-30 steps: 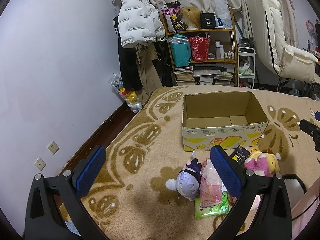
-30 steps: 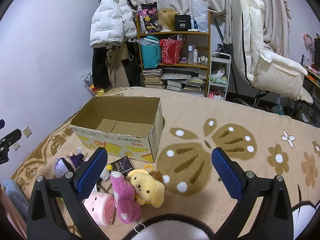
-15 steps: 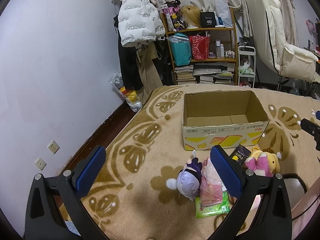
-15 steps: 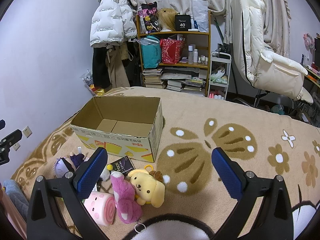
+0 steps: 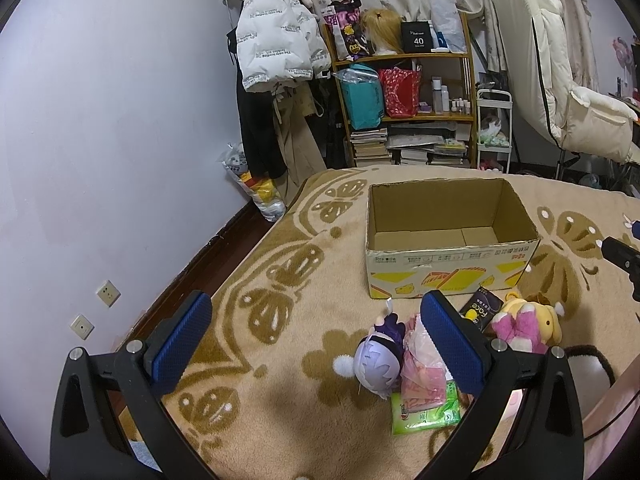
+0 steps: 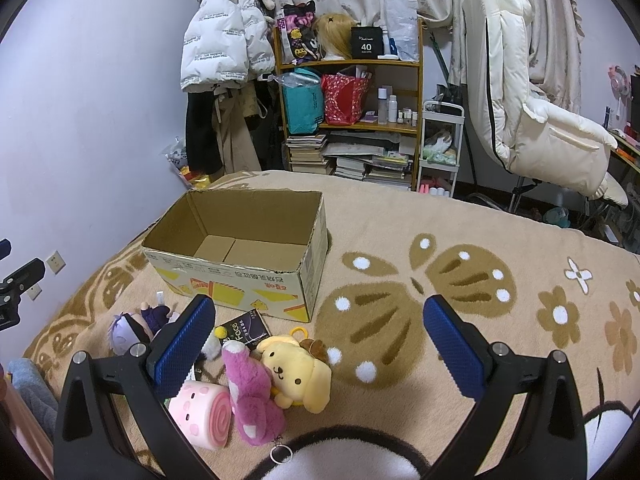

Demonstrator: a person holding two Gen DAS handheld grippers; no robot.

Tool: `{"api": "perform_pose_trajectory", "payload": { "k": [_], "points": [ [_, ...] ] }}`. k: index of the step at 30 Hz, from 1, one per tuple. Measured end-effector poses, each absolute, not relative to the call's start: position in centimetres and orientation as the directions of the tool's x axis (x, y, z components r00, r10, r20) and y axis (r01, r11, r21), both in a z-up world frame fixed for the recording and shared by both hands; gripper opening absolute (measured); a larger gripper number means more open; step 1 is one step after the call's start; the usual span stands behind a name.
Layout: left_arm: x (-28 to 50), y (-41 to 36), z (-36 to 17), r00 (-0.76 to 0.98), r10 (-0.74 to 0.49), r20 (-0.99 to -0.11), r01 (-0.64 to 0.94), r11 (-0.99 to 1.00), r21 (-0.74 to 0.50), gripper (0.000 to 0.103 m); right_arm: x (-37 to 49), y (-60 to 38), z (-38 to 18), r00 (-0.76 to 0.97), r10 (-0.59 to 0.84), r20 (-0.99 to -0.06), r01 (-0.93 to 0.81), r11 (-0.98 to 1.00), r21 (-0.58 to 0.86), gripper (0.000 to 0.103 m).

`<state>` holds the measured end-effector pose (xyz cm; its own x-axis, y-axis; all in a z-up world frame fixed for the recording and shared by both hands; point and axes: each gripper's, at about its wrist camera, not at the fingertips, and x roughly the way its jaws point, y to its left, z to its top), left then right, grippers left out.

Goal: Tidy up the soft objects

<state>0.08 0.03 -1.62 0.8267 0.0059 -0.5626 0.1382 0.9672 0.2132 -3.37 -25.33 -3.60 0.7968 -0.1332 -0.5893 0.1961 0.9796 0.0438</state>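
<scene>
While both hand-held grippers gape, toys (image 6: 294, 372) seemingly untouched.

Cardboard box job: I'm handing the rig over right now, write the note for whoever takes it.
Left gripper open, empty, above the blanket. Right gripper open, empty too.
Cardboard box stands open on the blanket; nothing visible inside.
In front of it lie the yellow dog plush, the magenta plush, the pink roll plush and the purple-haired doll. Pink bag, green tissue pack and black Face packet lie among them.
Done: nothing boxed.
Left: probably move every soft toy into the box.
</scene>
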Motion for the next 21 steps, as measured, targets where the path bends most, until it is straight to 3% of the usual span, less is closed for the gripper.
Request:
{"api": "perform_pose_trajectory", "payload": {
  "k": [9,21],
  "points": [
    [0.4,-0.1,-1.3,0.814,0.016,-0.581,0.141,0.964,0.223,0.103,-3.4,-25.0,-3.9,0.793,-0.131,-0.595,0.2,0.978,0.052,0.103],
    [3.7,-0.5,-3.7,0.708,0.057,-0.704,0.143,0.964,0.222,0.103,-2.0,-25.3,-4.7,0.75,-0.066,-0.659,0.162,0.983,0.085,0.103]
  ]
}}
